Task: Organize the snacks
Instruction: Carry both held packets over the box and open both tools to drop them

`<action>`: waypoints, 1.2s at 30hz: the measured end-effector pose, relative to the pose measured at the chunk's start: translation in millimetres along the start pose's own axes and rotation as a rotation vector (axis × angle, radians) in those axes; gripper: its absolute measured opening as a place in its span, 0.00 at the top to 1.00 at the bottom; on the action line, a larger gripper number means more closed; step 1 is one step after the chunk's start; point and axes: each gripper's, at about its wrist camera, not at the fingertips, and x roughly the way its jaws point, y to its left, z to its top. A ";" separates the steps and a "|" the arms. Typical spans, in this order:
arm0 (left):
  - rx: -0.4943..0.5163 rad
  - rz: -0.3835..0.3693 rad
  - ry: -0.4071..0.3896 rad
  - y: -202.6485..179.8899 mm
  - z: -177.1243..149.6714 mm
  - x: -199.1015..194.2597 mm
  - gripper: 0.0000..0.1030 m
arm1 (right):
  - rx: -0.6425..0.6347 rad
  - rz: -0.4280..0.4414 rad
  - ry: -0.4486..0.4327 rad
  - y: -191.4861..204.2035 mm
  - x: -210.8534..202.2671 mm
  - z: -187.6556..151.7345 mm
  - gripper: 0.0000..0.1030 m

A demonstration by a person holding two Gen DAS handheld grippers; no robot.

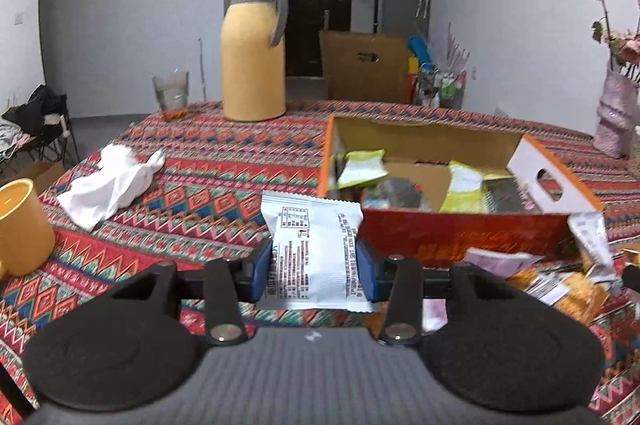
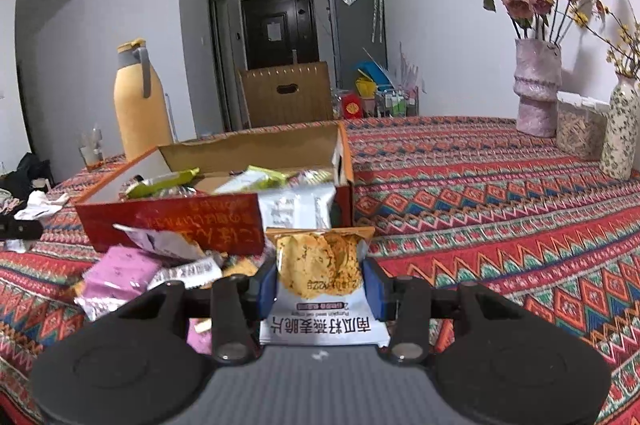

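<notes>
Left wrist view: left claw (image 1: 316,261) pinching the white printed snack packet (image 1: 314,249) should probably clear the open orange cardboard box's (image 1: 460,229) near wall before releasing, as should the right claw (image 2: 320,283) gripping its cracker-printed packet (image 2: 320,277)

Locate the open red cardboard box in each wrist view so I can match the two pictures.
Left wrist view: red cardboard box sits right of centre, beyond the held white packet.
Right wrist view: same box sits left of centre, behind loose snacks.
Shared landmark: yellow thermos jug, beyond the box on the patterned tablecloth.
</notes>
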 end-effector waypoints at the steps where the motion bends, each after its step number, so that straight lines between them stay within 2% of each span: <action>1: 0.004 -0.005 -0.005 -3.2 2.1 0.0 0.57 | -0.003 0.005 -0.005 2.0 0.7 2.1 0.58; 22: 0.055 -0.087 -0.116 -68.2 55.6 19.0 0.57 | -0.051 0.083 -0.120 44.4 48.9 66.9 0.58; 28: 0.035 -0.084 -0.131 -78.0 71.3 35.8 0.57 | -0.057 0.084 -0.141 51.3 71.2 86.8 0.58; 36: 0.013 -0.056 -0.111 -85.5 80.8 70.3 0.57 | -0.052 0.071 -0.125 56.0 111.9 99.1 0.58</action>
